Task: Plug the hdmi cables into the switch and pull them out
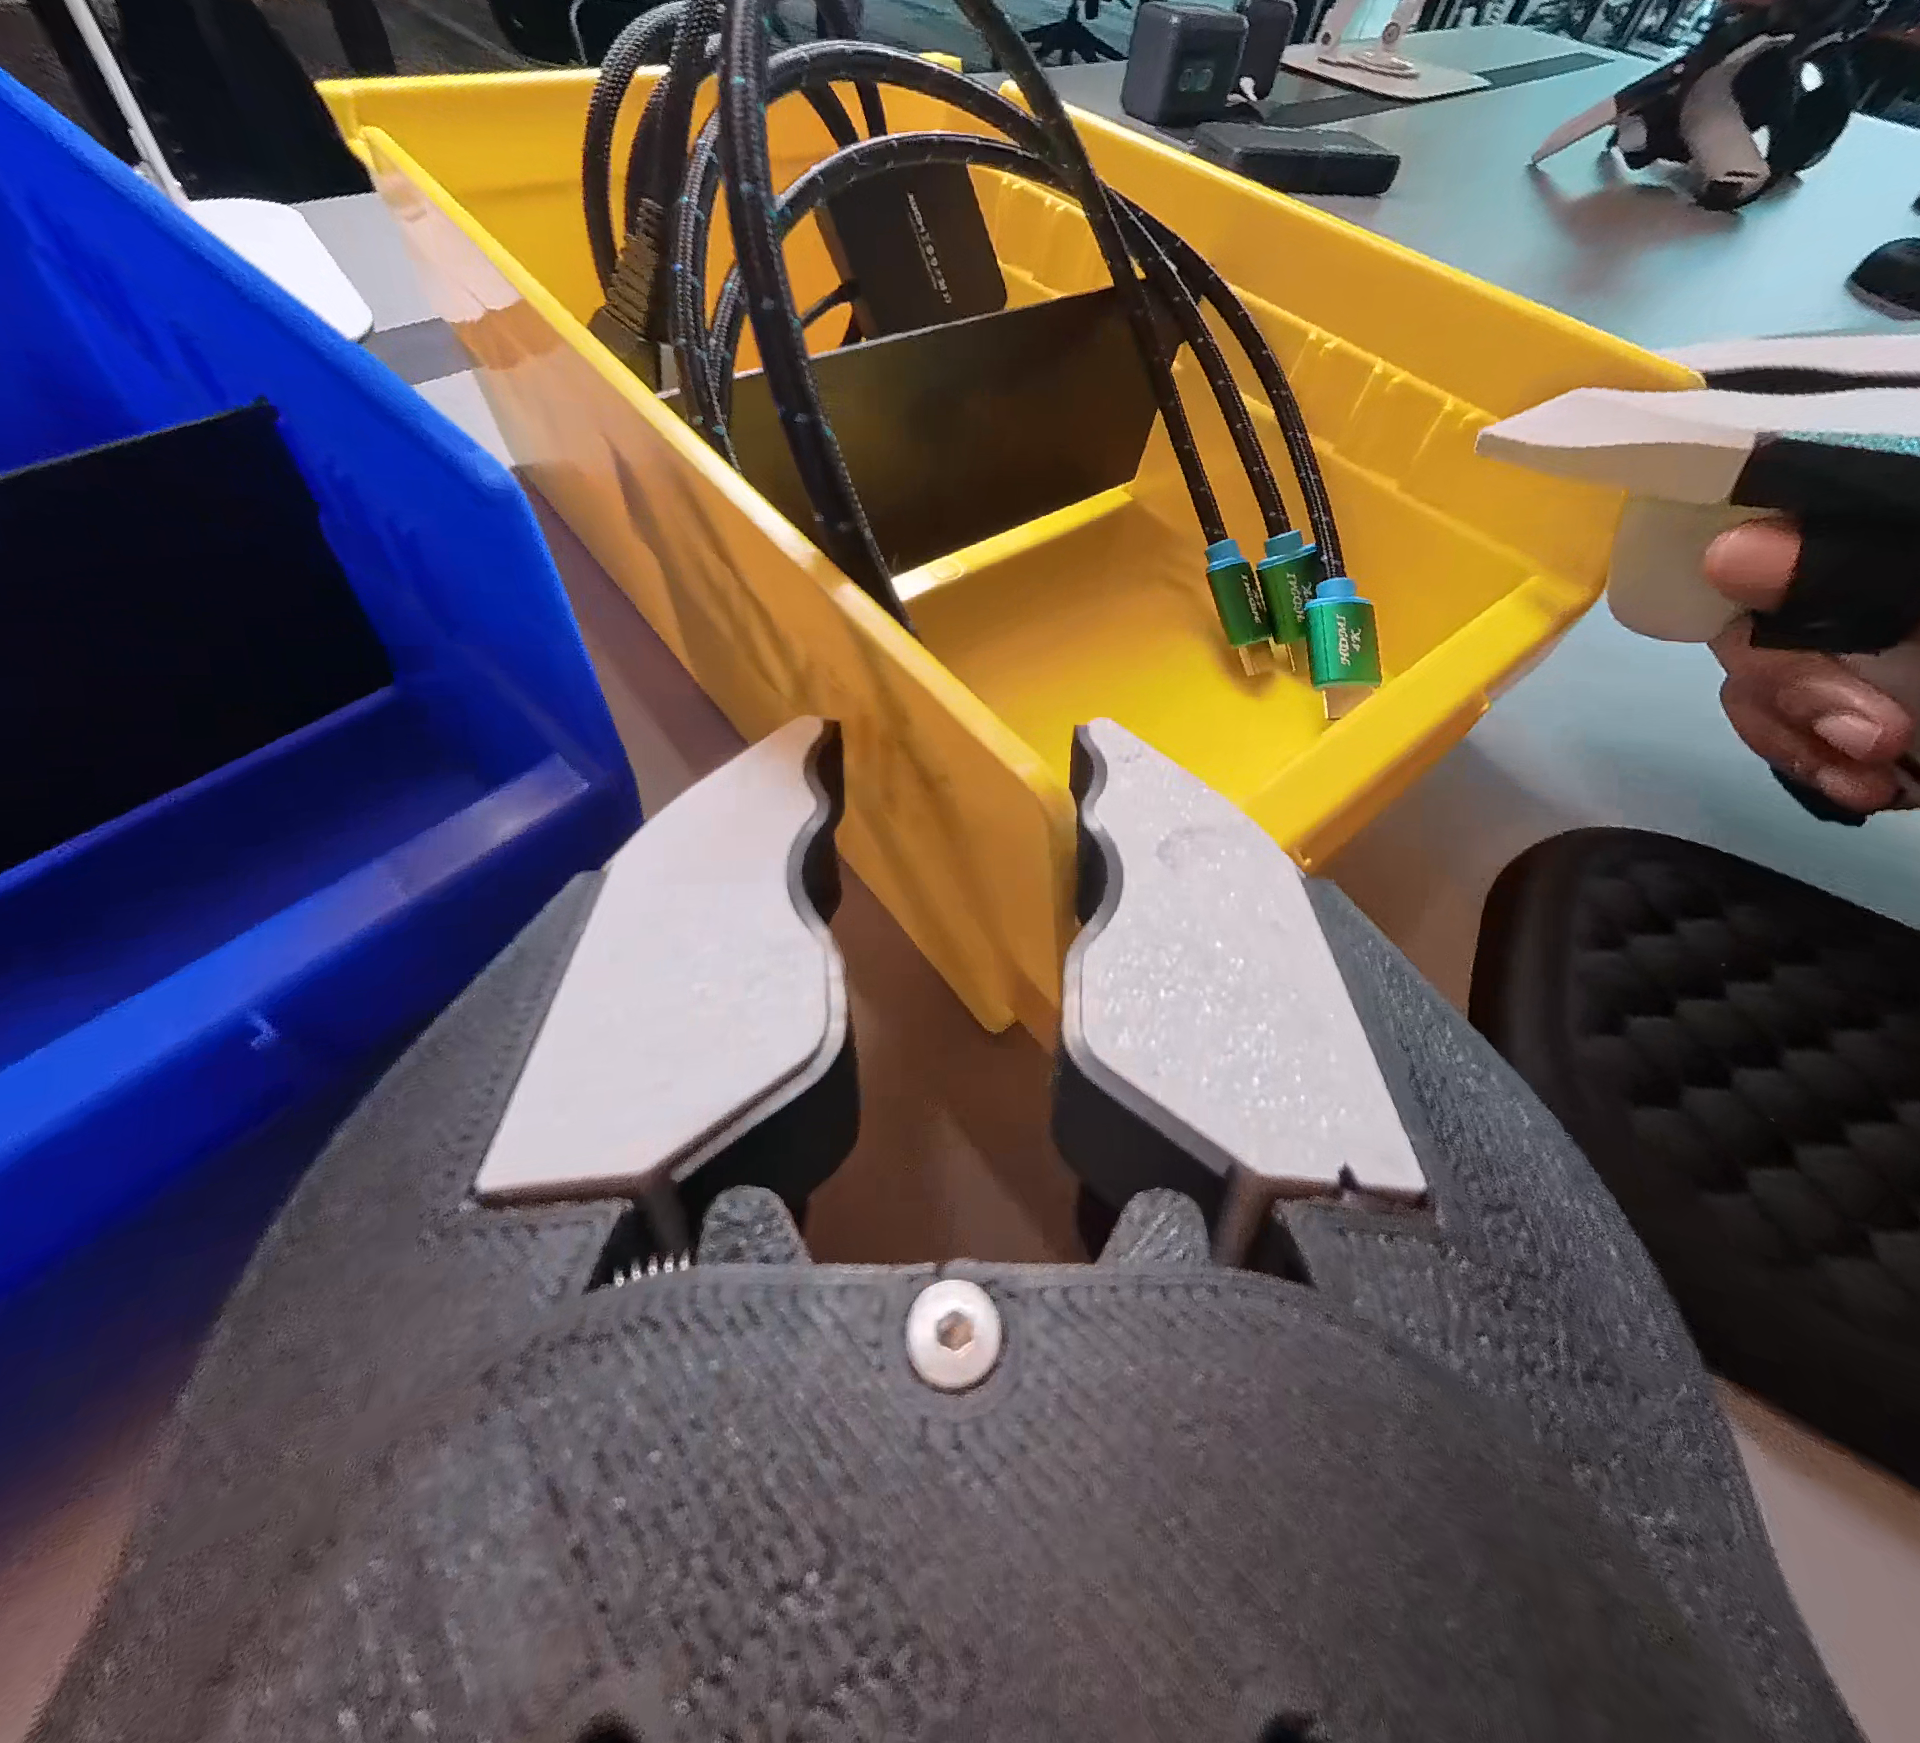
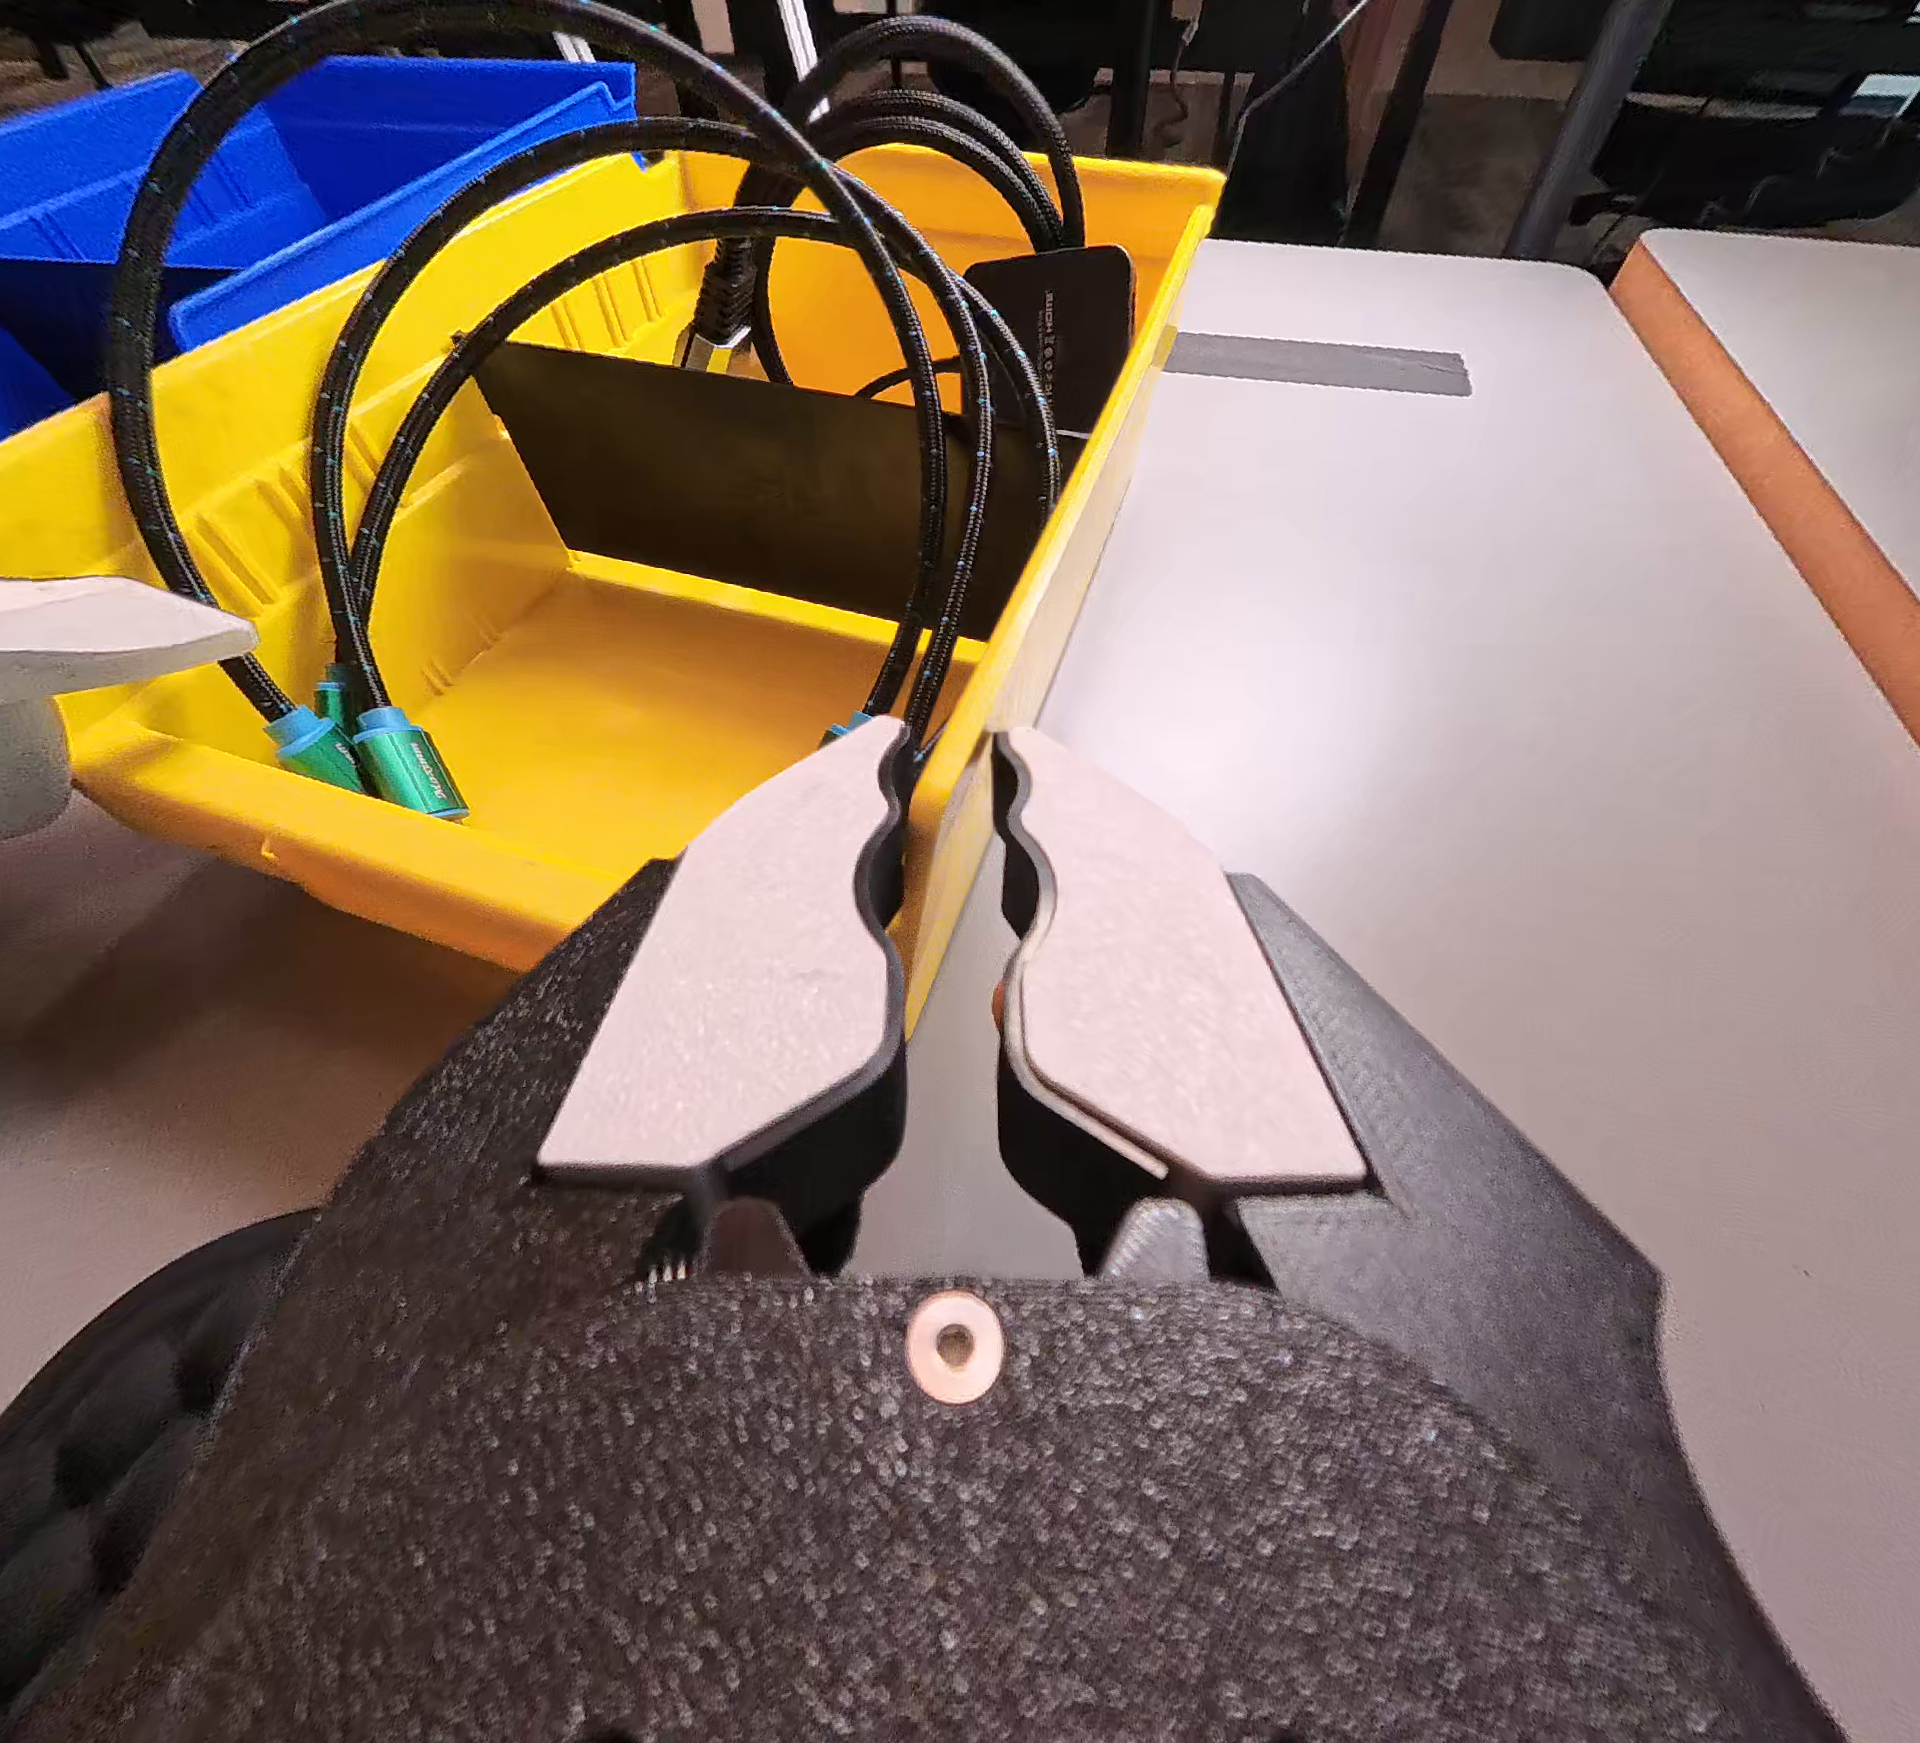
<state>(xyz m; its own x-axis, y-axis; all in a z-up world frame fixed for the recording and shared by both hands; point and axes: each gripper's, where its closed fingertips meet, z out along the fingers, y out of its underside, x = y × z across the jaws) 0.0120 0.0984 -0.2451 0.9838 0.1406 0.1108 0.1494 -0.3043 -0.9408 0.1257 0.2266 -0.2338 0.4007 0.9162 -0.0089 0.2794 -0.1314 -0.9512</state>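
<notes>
A yellow bin (image 1: 1382, 405) with a black divider (image 1: 956, 436) holds a black HDMI switch (image 1: 914, 259) in its far compartment. Black braided cables (image 1: 1039, 124) arch over the divider, and three green plugs (image 1: 1288, 602) lie in the near compartment. My left gripper (image 1: 956, 748) is open and empty over the bin's near left wall. My right gripper (image 2: 951, 748) is narrowly open and empty over the bin's right wall; it also shows in the left wrist view (image 1: 1621, 446). The right wrist view shows the switch (image 2: 1060, 322), the green plugs (image 2: 405, 758) and a teal plug end (image 2: 844, 729) partly hidden behind my finger.
A blue bin (image 1: 208, 654) stands tight against the yellow bin's left side. The bins sit on a grey table (image 2: 1455, 654) with a grey tape strip (image 2: 1320, 368). A black mesh pad (image 1: 1714, 1070) lies at the near right. Small black devices (image 1: 1184, 72) stand farther back.
</notes>
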